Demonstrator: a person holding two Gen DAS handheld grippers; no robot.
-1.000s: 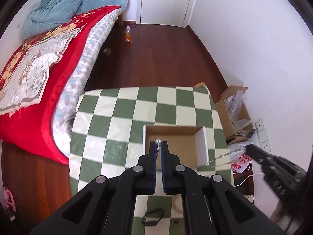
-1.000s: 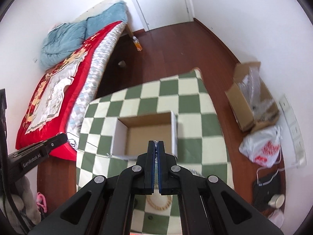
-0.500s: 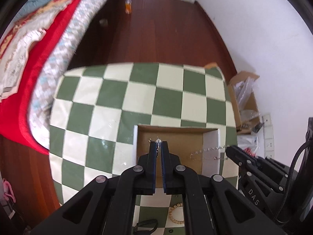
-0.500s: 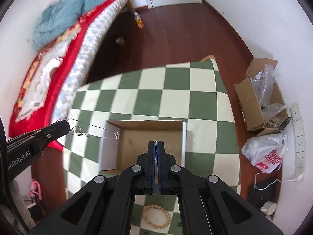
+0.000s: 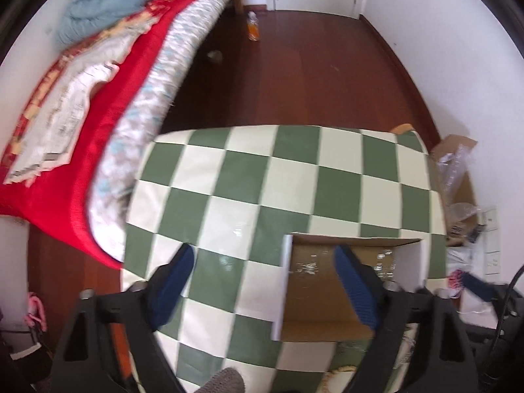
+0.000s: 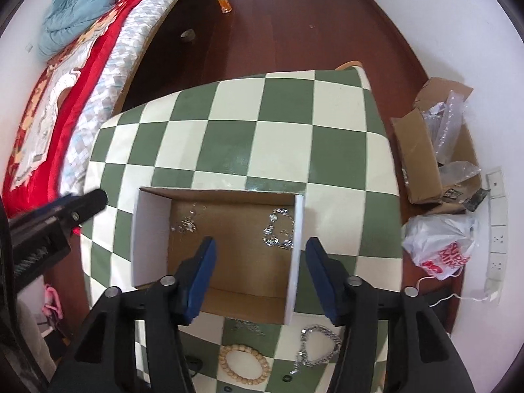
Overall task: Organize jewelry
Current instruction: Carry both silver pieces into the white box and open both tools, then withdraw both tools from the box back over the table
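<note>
Bedroom, checkered table [image 6: 288,150]. My left gripper [image 5: 262,281] and right gripper [image 6: 258,271] have just been opening, nothing between them; chain [image 6: 278,229] now lies in the box [image 6: 150,235]. Bead bracelet [image 6: 244,363] waits outside.

A home bedroom: a bed [image 6: 82,65] with red quilt, wooden floor [image 6: 294,32], checkered table [image 6: 262,131].

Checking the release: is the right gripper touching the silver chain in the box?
Apart. The right wrist view shows the right gripper, jaws open, with bare cardboard between it and the silver chain on the box floor.
</note>
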